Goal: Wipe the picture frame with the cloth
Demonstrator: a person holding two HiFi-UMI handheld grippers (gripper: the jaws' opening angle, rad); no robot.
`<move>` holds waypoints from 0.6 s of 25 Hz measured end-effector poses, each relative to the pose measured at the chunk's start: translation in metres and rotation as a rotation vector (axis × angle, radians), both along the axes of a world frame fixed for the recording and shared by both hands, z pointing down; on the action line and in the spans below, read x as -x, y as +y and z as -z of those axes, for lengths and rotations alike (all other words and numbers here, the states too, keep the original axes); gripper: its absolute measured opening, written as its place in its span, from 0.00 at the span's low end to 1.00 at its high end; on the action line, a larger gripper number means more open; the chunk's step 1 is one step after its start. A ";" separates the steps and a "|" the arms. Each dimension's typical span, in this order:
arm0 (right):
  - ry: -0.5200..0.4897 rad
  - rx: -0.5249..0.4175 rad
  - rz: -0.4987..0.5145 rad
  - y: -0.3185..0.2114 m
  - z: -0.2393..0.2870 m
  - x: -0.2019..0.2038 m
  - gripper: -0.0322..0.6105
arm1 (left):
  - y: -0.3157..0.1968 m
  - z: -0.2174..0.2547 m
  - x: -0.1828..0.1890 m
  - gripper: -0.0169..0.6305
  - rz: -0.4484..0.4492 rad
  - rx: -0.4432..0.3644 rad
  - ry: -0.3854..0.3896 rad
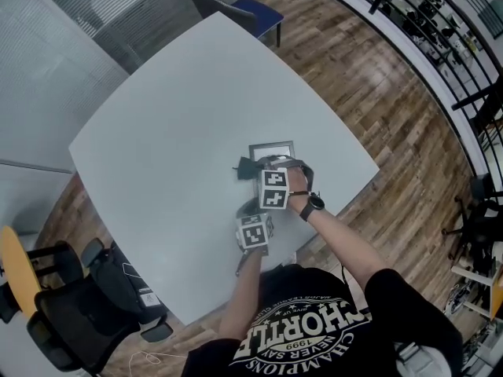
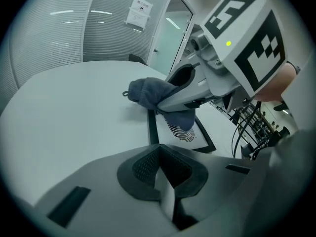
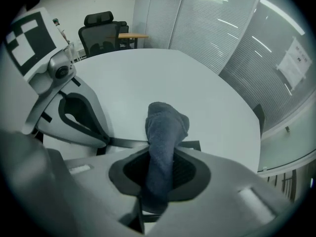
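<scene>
Blue-grey cloth [image 3: 165,125] held at the picture frame [image 1: 272,148], set for wiping
At left, the left tool [image 2: 160,164] has its jaws pressed together on nothing, tips low by the frame's near edge, where the frame lies flat on the white bench [image 1: 157,132]; this looks like a brace against sliding, though contact is unclear. To the right, the right tool [image 3: 163,157] pinches the cloth mid-length so a wad juts past its tips over the frame's edge, probably to rub with soft fabric and keep the hard jaws off the frame
</scene>
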State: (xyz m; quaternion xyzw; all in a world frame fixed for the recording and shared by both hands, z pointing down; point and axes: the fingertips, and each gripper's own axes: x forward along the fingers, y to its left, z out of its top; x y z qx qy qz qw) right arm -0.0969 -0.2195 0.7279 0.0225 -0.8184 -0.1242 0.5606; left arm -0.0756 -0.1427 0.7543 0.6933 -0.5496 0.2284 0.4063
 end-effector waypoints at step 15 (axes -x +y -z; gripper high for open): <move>0.070 0.017 -0.043 0.000 -0.024 -0.041 0.17 | 0.002 -0.001 0.005 0.03 -0.002 -0.004 0.027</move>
